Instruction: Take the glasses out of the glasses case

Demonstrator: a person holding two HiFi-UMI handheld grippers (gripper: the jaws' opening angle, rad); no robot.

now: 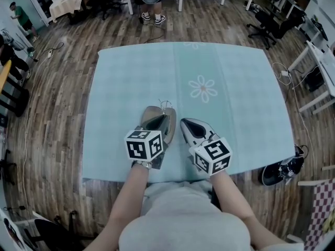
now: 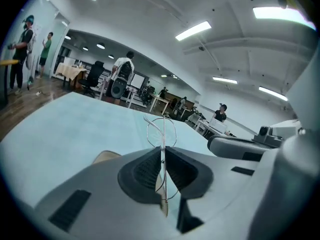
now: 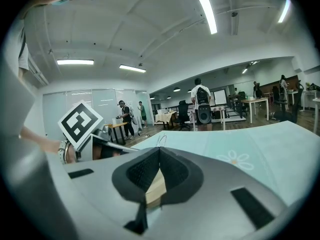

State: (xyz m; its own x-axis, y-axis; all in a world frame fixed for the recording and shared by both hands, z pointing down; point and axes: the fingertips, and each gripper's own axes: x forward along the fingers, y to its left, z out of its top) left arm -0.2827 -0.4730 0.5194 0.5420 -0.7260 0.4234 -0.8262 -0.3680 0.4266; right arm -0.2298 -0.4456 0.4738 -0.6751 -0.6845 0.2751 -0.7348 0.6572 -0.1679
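Jaws of left gripper (image 2: 163, 151) pinching glasses (image 2: 163, 129), case (image 1: 151, 112) near tablecloth (image 1: 235, 114) edge

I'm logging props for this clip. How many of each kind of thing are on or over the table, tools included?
glasses: 1
case: 1
tools: 2 (left tool, right tool)
cloth: 1
Total: 5

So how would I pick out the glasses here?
Start at the pale blue tablecloth with the daisy print; near its front edge lies a tan oval glasses case. Just over it, pinched in the left gripper, are the thin silver wire glasses: bare wire loops, unlike the solid case.
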